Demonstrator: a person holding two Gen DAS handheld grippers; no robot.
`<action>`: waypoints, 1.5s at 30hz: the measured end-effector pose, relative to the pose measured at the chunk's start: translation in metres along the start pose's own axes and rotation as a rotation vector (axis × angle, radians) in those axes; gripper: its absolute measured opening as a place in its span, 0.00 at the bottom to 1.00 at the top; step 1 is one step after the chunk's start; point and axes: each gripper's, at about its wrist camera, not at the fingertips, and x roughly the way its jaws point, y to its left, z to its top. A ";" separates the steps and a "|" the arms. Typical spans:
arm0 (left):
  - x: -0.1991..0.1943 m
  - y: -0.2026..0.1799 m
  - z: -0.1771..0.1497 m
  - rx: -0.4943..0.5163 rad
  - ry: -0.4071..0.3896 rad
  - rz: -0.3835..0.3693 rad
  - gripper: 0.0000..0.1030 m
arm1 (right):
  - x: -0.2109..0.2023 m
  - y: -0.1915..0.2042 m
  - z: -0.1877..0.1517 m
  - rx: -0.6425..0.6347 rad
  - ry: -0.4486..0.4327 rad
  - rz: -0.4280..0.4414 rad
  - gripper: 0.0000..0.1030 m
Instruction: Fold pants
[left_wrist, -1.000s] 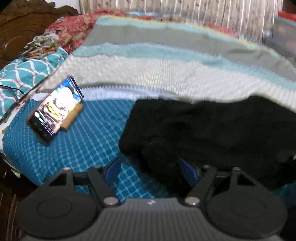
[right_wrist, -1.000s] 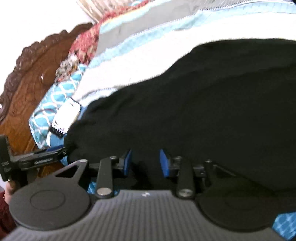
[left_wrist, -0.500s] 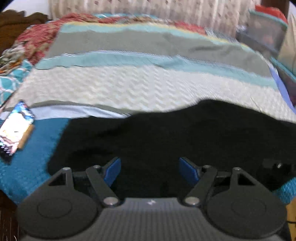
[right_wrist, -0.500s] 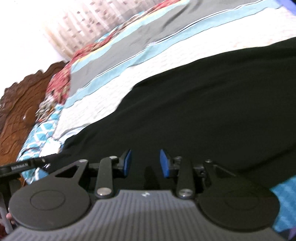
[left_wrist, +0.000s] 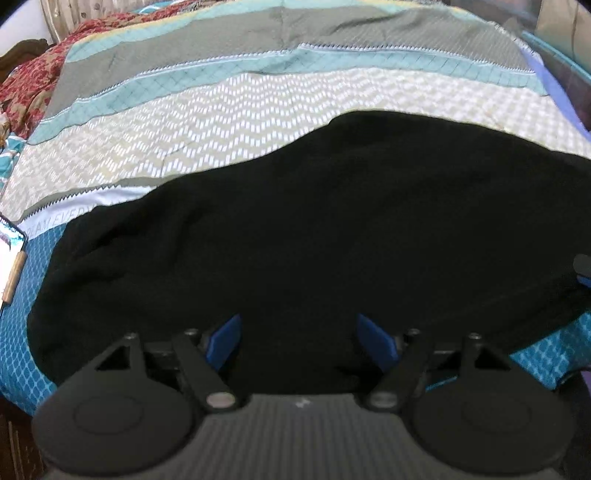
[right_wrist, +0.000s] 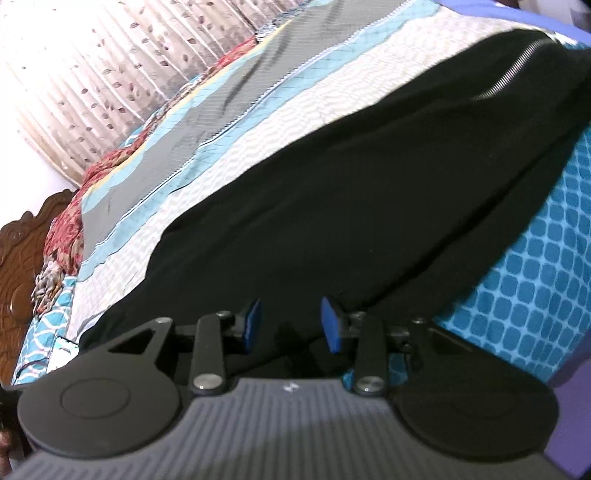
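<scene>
The black pants lie spread across the near side of the bed. My left gripper is open, its blue pads wide apart over the pants' near edge, holding nothing. In the right wrist view the pants run diagonally, with a metal zipper showing at the far right end. My right gripper is open with a narrower gap, at the pants' near edge, holding nothing. Its tip shows at the right edge of the left wrist view.
The bed has a striped quilt in grey, teal and white, and a blue patterned sheet near the front. A phone lies at the left edge. A carved wooden headboard and a curtain stand behind.
My left gripper has swung right from the pants' left end to their middle; the phone has slid to the frame edge. My right gripper has moved right along the pants, so the zipper shows.
</scene>
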 end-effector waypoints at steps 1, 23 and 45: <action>0.003 0.000 -0.001 -0.001 0.011 0.005 0.71 | 0.001 0.000 -0.001 0.005 0.002 -0.005 0.39; 0.008 0.003 -0.014 0.006 0.037 0.008 0.98 | 0.002 0.007 -0.013 -0.064 -0.102 -0.065 0.69; 0.011 0.017 -0.011 -0.010 0.037 -0.021 1.00 | -0.006 -0.014 -0.009 -0.053 -0.128 0.040 0.92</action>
